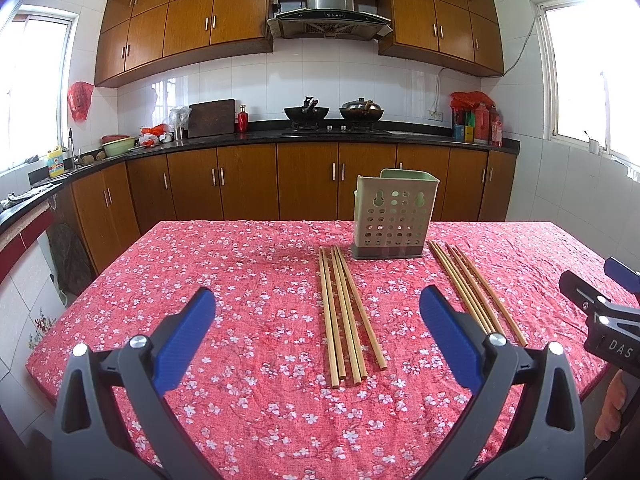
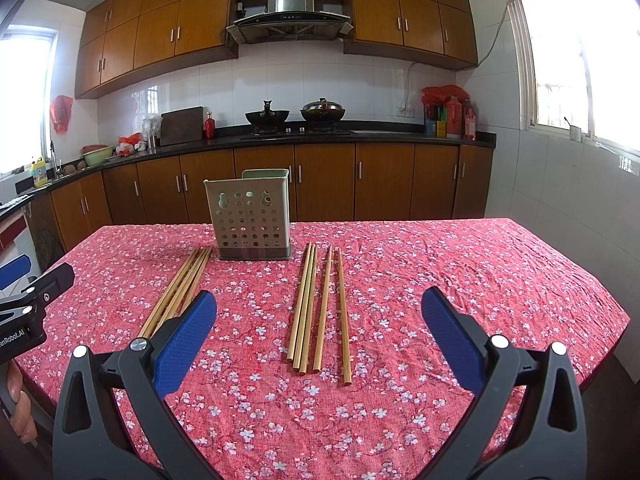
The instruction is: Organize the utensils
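A kitchen fills the background: brown wooden wall cabinets (image 1: pixel 188 28) run across the top, a steel range hood (image 1: pixel 329 8) sits between them, and white tiles cover the wall below. Bright windows (image 1: pixel 592 76) flank the room on both sides. A dark worktop (image 1: pixel 260 136) over more brown base cabinets carries two black woks (image 1: pixel 306 112) on a hob, a dark cutting board (image 1: pixel 211 118), a red bottle (image 1: pixel 242 118) and a cluster of bottles (image 1: pixel 478 122) at its right end.

In front stands the counter (image 1: pixel 248 272), covered by a red cloth printed with small white blossoms, slightly wrinkled. Near its far edge, about midway along, a pale green perforated utensil holder (image 1: pixel 394 218) stands upright on a dark base. A left group of chopsticks (image 1: pixel 346 316) lies just left of the holder, running from it toward the near edge; a right group of chopsticks (image 2: pixel 320 308) lies just right of the holder, likewise pointing to the near edge, its outer two sticks slightly apart from the rest.

The left tool (image 1: pixel 318 332) hovers over the near part of the counter, blue pads spread wide, gripping nothing. The right tool (image 2: pixel 319 332) is likewise spread wide and holds nothing.
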Motion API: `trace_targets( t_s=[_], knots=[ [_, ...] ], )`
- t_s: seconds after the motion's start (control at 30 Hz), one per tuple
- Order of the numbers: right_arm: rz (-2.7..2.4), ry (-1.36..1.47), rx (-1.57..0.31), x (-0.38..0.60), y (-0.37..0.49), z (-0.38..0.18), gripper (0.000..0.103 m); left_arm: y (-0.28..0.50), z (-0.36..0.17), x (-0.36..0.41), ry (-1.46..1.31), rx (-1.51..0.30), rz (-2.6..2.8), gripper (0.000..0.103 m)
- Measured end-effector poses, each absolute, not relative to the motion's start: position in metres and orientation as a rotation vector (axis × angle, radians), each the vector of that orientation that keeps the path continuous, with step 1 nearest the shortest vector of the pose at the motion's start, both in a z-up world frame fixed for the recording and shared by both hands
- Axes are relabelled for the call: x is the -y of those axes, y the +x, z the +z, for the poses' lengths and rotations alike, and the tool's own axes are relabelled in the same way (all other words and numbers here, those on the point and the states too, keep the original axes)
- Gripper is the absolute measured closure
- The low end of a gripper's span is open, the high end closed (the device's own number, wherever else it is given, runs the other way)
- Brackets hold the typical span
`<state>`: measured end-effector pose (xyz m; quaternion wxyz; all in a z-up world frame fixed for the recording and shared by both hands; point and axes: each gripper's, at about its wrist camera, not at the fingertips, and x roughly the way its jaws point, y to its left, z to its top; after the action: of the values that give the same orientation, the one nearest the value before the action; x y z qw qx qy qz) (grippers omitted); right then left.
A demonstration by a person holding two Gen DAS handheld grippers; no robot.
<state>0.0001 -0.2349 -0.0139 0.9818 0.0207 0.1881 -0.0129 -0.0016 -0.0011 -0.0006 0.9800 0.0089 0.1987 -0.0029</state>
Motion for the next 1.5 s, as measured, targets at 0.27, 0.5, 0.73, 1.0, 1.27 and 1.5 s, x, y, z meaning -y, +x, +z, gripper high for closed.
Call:
trace_targets(
  t_s=[0.27,0.5,0.73,1.0,1.27,1.5],
  knots=[
    [-0.026,0.042,-0.378,0.235,0.0,-0.014,0.002,0.0,0.0,0.0,0.016,-0.4,-0.007,0.004],
    [-0.026,0.041,-0.378,0.235,-0.001,-0.013,0.002,0.0,0.0,0.0,0.015,-0.4,-0.007,0.004],
    [-0.027,0.042,-0.378,0.235,-0.001,-0.013,0.002,0.001,0.002,0.001,0.016,-0.401,-0.005,0.004],
    [-0.027,0.048,-0.386,0.236,0.001,-0.014,0.002,0.004,-0.004,-0.001,0.022,-0.408,0.003,0.004],
    [-0.043,0.074,-0.437,0.249,0.015,-0.023,0.002,0.017,-0.01,-0.004,0.017,-0.445,0.021,0.004],
    [-0.075,0.137,-0.6,0.27,0.056,-0.051,0.021,0.047,-0.025,-0.023,-0.03,-0.551,0.035,0.004]
  ],
)
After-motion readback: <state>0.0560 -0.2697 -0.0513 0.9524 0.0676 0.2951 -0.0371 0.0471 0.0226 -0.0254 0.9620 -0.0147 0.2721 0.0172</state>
